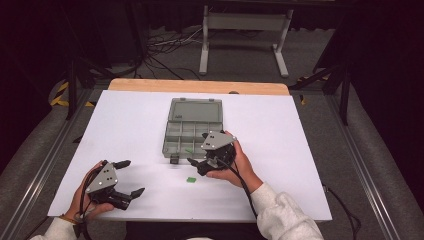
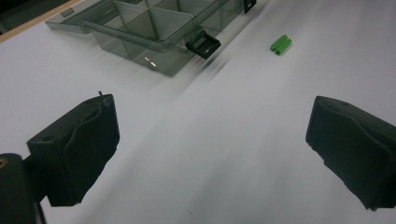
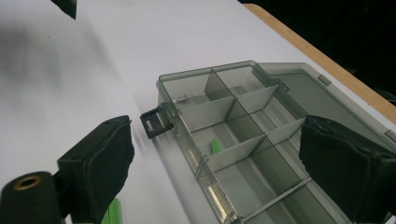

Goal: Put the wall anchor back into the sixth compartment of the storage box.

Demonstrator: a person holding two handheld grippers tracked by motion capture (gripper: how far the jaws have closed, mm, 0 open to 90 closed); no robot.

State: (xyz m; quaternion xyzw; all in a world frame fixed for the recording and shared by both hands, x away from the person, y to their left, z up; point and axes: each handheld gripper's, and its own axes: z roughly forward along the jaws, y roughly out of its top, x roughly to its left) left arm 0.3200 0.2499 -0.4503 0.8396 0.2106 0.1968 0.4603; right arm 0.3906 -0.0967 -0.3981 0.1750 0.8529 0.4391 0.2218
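Hovering over the organizer box [image 1: 192, 131], the right claw [image 3: 215, 172] stood wide open and empty; one green block [image 3: 215, 146] already lay in a middle compartment. Second green block [image 1: 191, 179] sat on the tabletop [image 1: 125, 125] near the box's front latch [image 2: 203, 44]. Left claw [image 1: 131, 177] also gaped open, holding nothing. Risk: a careless reach could nudge the light box or knock the loose block away.

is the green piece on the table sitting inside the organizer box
No, that green piece lies on the bare white table, apart from the open organizer box and in front of it.
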